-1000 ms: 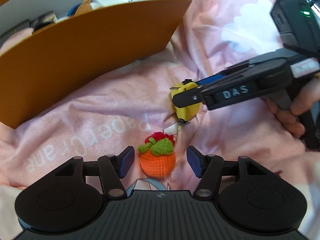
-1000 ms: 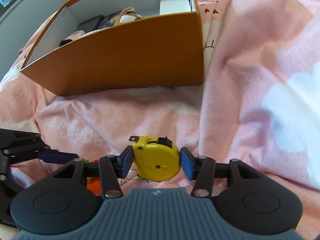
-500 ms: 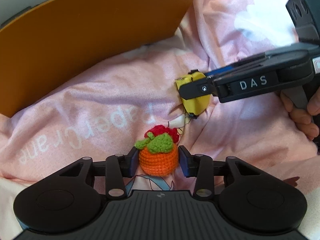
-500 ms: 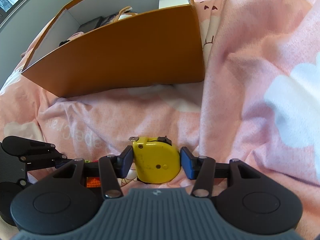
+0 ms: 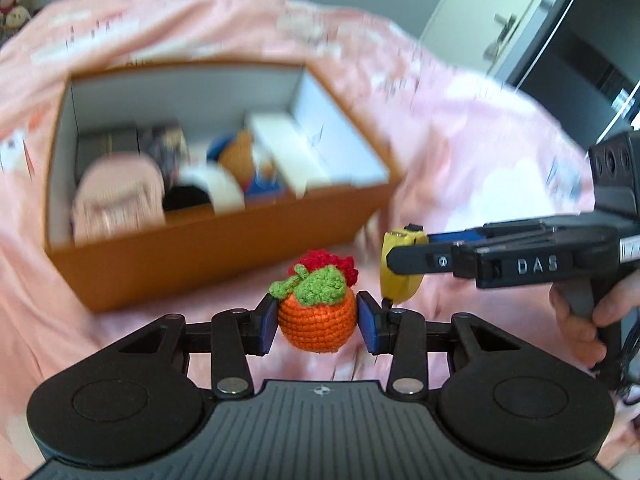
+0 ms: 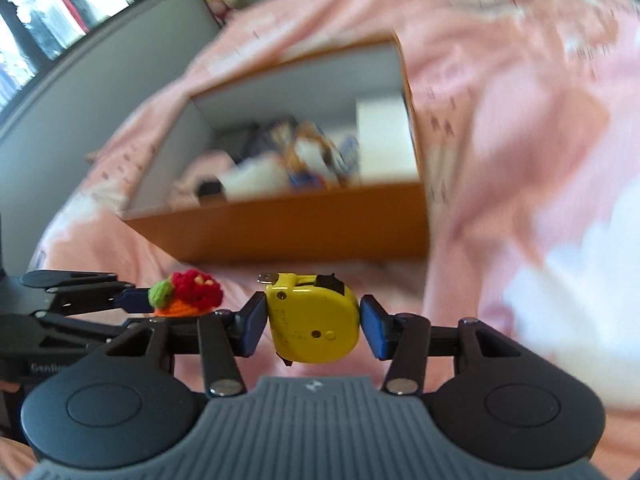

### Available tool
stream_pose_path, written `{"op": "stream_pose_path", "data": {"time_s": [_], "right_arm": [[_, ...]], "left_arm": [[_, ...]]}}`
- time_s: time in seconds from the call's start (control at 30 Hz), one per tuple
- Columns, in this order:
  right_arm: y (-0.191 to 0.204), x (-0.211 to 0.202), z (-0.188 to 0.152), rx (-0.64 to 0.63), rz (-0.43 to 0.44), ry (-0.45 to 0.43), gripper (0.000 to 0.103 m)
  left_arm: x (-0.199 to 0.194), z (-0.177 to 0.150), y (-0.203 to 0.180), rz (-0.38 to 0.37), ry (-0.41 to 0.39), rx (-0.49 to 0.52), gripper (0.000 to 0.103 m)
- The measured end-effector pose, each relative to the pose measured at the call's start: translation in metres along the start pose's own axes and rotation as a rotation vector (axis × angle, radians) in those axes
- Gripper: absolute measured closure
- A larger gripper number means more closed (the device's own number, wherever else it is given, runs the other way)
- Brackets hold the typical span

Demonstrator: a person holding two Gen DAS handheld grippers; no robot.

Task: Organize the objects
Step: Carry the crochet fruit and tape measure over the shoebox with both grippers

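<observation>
Left gripper (image 5: 317, 322) fingers clamp the crochet fruit (image 5: 317, 312) at its midsection: soft, light, compressible. Right gripper (image 6: 313, 326) fingers pinch the tape measure (image 6: 313, 322) by its sides: rigid, smooth, heavier.

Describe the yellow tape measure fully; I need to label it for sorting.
The yellow tape measure is a small rounded case that looks like glossy plastic, with a black lock button on top and a metal hook tip at its upper left. It sits upright, edge-on between the blue pads of the right claw, which press its two sides, held in front of the orange box.
</observation>
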State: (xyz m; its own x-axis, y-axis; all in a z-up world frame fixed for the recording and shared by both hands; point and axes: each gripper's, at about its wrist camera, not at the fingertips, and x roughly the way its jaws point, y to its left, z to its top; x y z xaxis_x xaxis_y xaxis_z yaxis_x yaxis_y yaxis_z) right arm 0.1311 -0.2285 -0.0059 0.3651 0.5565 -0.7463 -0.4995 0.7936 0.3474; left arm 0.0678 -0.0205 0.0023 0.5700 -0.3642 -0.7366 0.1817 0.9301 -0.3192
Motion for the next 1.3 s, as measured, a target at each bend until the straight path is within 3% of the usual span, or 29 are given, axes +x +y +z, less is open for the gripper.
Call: {"op": "stream_pose_path", "data": {"time_s": [0.2, 0.43, 0.6, 0.87, 1.03, 1.3], "right_arm": [[0.022, -0.025, 0.046, -0.096, 0.025, -0.116, 0.05], [0.03, -0.017, 0.096, -0.142, 0.006, -0.179, 0.05], [0.031, 0.005, 0.121, -0.159, -0.001, -0.156, 0.05], [0.031, 0.066, 0.145, -0.193, -0.067, -0.088, 0.051], [0.027, 0.099, 0.153, -0.183, -0.075, -0.031, 0.051], [0.02, 0.138, 0.162, -0.168, -0.08, 0.037, 0.051]], "left_arm": [[-0.011, 0.041, 0.001, 0.035, -0.105, 0.005, 0.056], [-0.004, 0.075, 0.023, 0.088, -0.19, -0.045, 0.056], [0.014, 0.088, 0.044, 0.107, -0.204, -0.079, 0.057], [0.039, 0.095, 0.074, 0.223, -0.218, -0.073, 0.056], [0.054, 0.096, 0.094, 0.19, -0.165, -0.096, 0.056], [0.066, 0.105, 0.115, 0.212, -0.133, -0.154, 0.056]]}}
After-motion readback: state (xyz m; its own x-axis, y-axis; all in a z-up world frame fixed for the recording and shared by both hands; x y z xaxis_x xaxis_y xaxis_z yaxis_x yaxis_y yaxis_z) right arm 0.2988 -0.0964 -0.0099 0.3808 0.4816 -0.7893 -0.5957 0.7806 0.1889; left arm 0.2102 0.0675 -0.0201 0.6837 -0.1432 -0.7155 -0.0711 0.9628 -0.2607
